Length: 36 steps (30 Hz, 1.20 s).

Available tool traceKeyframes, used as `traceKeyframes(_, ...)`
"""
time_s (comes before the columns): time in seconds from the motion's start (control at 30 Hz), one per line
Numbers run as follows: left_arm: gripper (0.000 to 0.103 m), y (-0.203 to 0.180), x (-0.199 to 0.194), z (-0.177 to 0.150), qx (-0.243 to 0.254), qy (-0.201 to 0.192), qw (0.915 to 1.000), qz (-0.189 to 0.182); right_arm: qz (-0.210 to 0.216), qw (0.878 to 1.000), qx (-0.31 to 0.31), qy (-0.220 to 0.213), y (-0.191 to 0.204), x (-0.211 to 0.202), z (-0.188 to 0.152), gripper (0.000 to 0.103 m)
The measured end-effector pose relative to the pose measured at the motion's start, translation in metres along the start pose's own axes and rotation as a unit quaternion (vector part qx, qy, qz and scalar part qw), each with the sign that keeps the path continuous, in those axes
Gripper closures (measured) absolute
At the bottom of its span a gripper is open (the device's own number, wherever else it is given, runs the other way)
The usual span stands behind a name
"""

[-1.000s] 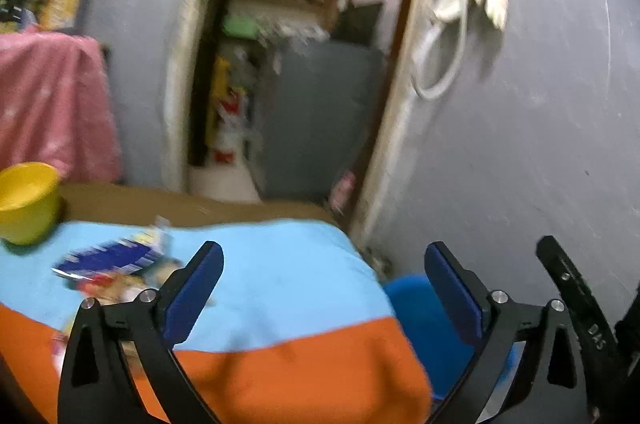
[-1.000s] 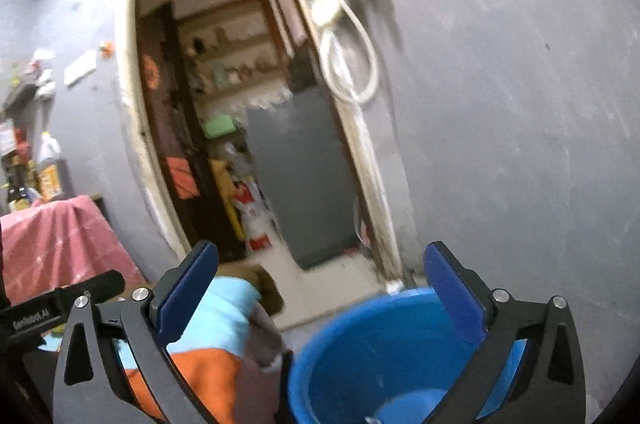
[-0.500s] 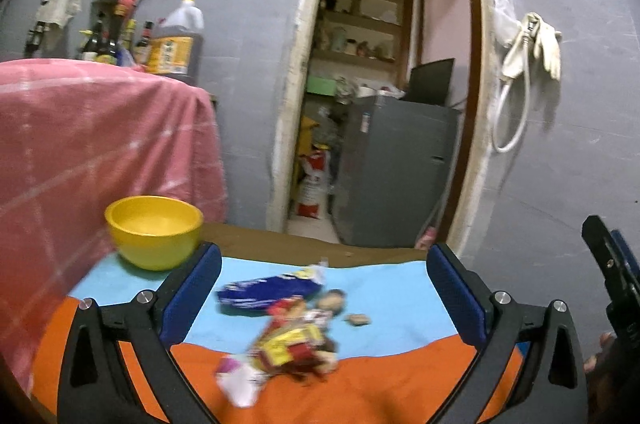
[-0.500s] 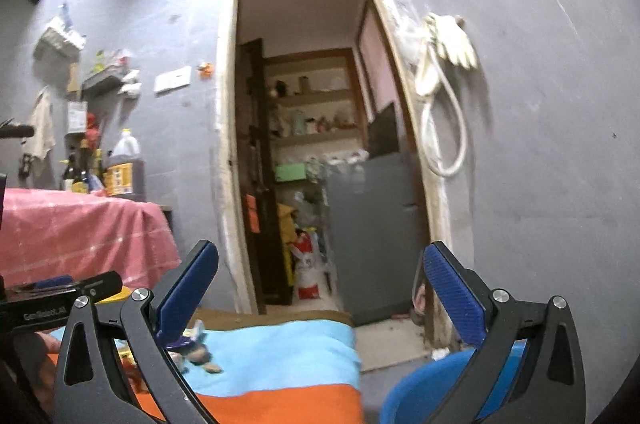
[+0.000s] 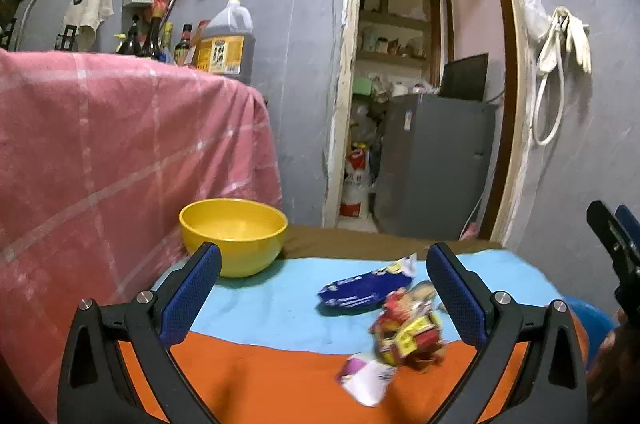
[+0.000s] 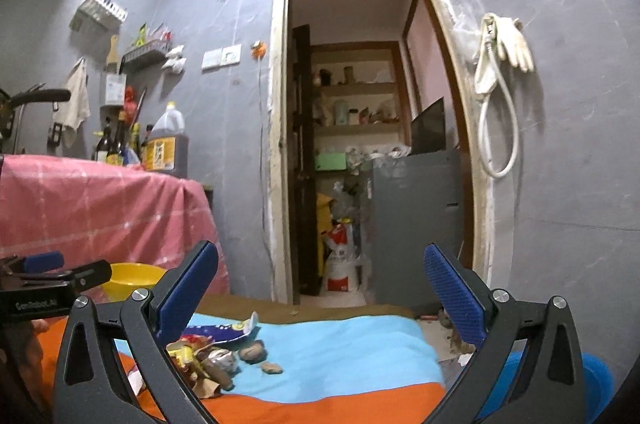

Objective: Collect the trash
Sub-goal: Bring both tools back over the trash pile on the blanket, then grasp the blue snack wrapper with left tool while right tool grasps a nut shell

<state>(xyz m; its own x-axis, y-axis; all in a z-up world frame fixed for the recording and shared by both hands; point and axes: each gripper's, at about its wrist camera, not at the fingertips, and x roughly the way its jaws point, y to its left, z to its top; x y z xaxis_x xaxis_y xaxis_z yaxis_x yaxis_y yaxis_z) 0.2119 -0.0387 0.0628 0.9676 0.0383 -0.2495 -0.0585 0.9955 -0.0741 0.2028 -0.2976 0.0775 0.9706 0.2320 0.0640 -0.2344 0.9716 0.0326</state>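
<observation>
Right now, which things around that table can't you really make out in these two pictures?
- Blue tub: right view, mostly behind the right gripper; contents hidden.
- Wrapper pile: left view, motion-blurred; printing unreadable.
- Same pile in the right view: partly behind the gripper's finger.
- Yellow bowl: inside hard to judge from this low angle.
- Shelf items through the doorway: too small to tell.

We face a grey wall point(image 6: 580, 144) with an open doorway point(image 6: 352, 128) at twelve o'clock; a pink-draped counter point(image 5: 120, 152) stands at nine o'clock.
</observation>
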Motion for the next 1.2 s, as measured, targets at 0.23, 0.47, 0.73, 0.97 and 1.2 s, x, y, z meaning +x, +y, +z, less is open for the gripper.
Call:
traceKeyframes(0.23,0.002,0.021,0.032,-0.011,0.007,0.045,0.9990,0.001,0.008,0.999,-0.007,0.044,0.017,0.024,-0.008,0.000)
traceKeyframes(0.47,0.002,0.032,0.068,-0.015,-0.006,0.102,0.9947,-0.011,0.004,0.993,-0.030,0.111,0.029,0.054,-0.022,0.000)
traceKeyframes(0.73,0.002,0.036,0.111,-0.017,-0.029,0.181,0.9828,-0.021,-0.001,0.977,-0.024,0.214,0.026,0.088,-0.038,0.000)
traceKeyframes(0.97,0.003,0.048,0.140,-0.028,-0.086,0.251,0.9627,-0.053,0.026,0.944,0.028,0.328,0.009,0.119,-0.063,0.000)
traceKeyframes(1.2,0.029,0.049,0.144,-0.029,-0.098,0.259,0.9546,-0.109,0.053,0.922,0.003,0.383,0.020,0.128,-0.076,0.013)
